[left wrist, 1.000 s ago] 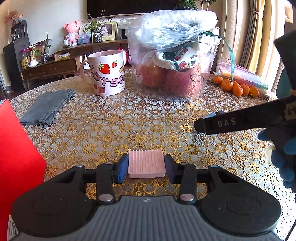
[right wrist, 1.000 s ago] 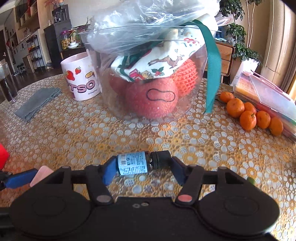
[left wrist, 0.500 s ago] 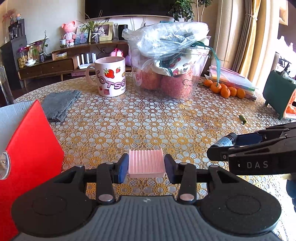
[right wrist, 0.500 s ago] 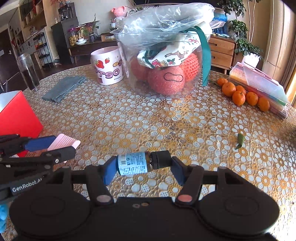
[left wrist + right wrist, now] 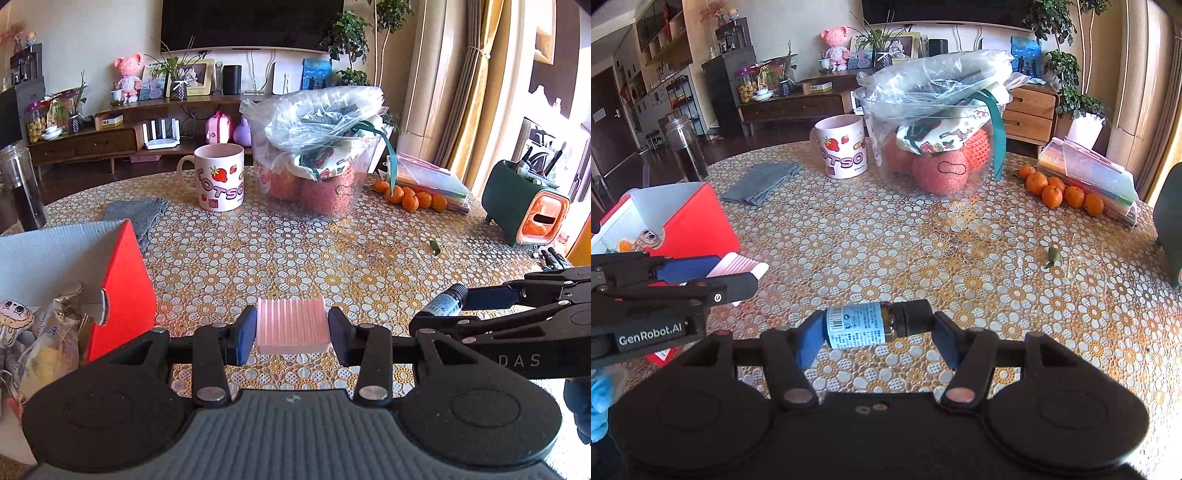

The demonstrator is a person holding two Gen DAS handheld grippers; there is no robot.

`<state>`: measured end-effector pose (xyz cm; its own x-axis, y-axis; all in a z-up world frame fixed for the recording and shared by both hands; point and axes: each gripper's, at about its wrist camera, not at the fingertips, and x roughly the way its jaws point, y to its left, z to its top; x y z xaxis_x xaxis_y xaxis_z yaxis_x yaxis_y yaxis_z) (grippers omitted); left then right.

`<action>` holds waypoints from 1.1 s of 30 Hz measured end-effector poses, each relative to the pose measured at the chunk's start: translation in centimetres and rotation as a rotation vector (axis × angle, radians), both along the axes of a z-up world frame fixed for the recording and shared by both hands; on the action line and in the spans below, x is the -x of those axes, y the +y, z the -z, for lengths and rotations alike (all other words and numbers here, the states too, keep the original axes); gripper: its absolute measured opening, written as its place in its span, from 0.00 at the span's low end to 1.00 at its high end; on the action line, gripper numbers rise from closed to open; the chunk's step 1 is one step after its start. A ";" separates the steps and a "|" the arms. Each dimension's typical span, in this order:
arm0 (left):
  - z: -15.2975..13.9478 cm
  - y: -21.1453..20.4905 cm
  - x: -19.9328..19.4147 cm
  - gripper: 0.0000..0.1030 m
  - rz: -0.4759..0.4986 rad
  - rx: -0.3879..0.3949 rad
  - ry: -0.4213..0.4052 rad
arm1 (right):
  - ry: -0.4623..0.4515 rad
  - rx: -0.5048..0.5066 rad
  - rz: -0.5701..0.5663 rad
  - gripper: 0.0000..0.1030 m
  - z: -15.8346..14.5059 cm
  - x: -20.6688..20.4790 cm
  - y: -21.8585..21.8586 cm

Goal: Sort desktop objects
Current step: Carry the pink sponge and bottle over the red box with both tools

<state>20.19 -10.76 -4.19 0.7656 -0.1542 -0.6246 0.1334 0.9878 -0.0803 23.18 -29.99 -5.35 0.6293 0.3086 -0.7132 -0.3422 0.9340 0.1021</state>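
At the left edge of the left wrist view sits one red box (image 5: 125, 280), open at the top, with snack packets inside. Just right of it, in the lower middle of that frame, the left gripper (image 5: 291, 328) is clamped on a single pink ribbed block (image 5: 291, 325), carried above the patterned tablecloth (image 5: 295, 251). Further right, the right gripper (image 5: 875, 328) pinches one small brown bottle (image 5: 864, 325) end to end, base against one pad and black cap against the other, lying crosswise in the lower middle of the right wrist view.

Both items appear lifted and in transit, so the step in hand looks like carrying them to a container. The red box seems the likely target for the block; the next move would call for swinging the left gripper over the box mouth and parting the jaws only once the block is clear of the rim. Where the bottle belongs I cannot tell.

Across the upper part of the frames, left to right: one grey cloth (image 5: 761, 181), one strawberry mug (image 5: 844, 146), one clear tub (image 5: 938, 140) of bagged fruit, six small oranges (image 5: 1056, 190), one green organiser (image 5: 524, 206).
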 end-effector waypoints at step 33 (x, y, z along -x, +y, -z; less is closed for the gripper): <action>-6.7 16.0 8.8 0.40 -0.142 0.022 -0.116 | -0.130 0.065 -0.209 0.59 -7.9 8.7 17.6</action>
<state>11.34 5.24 2.51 0.8475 -0.0516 -0.5283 0.0019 0.9955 -0.0942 14.52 -12.39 2.54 0.6444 0.3980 -0.6529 -0.5350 0.8447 -0.0132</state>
